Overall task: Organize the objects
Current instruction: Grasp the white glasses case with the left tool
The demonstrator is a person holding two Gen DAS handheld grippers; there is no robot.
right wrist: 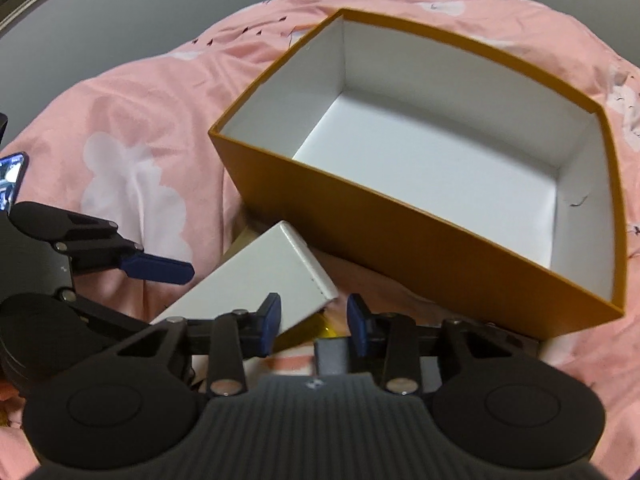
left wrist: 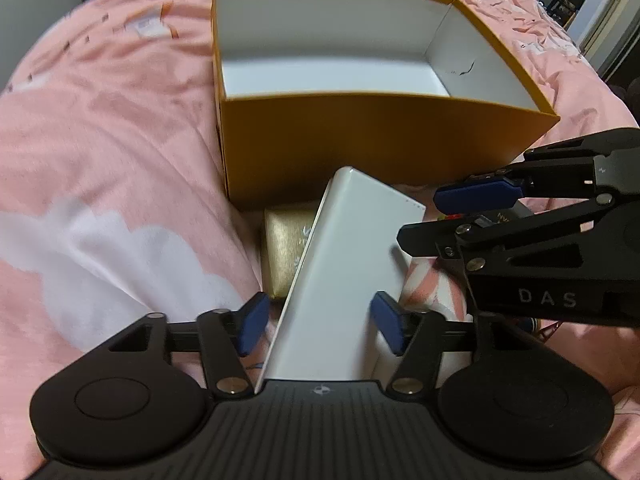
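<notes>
Beside the orange box (left wrist: 380, 152), a white slab (left wrist: 340, 280) overlaps a gold case (left wrist: 280, 248).

Dim indoor light, soft motion blur, strong fisheye bending and dark corners.

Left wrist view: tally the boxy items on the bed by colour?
orange box: 1
white case: 1
gold box: 1
Total: 3
Other items at lower right are too hidden to count.

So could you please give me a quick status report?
Left gripper open around white box, not gripping. Right gripper open, nothing held. Orange box empty.
</notes>
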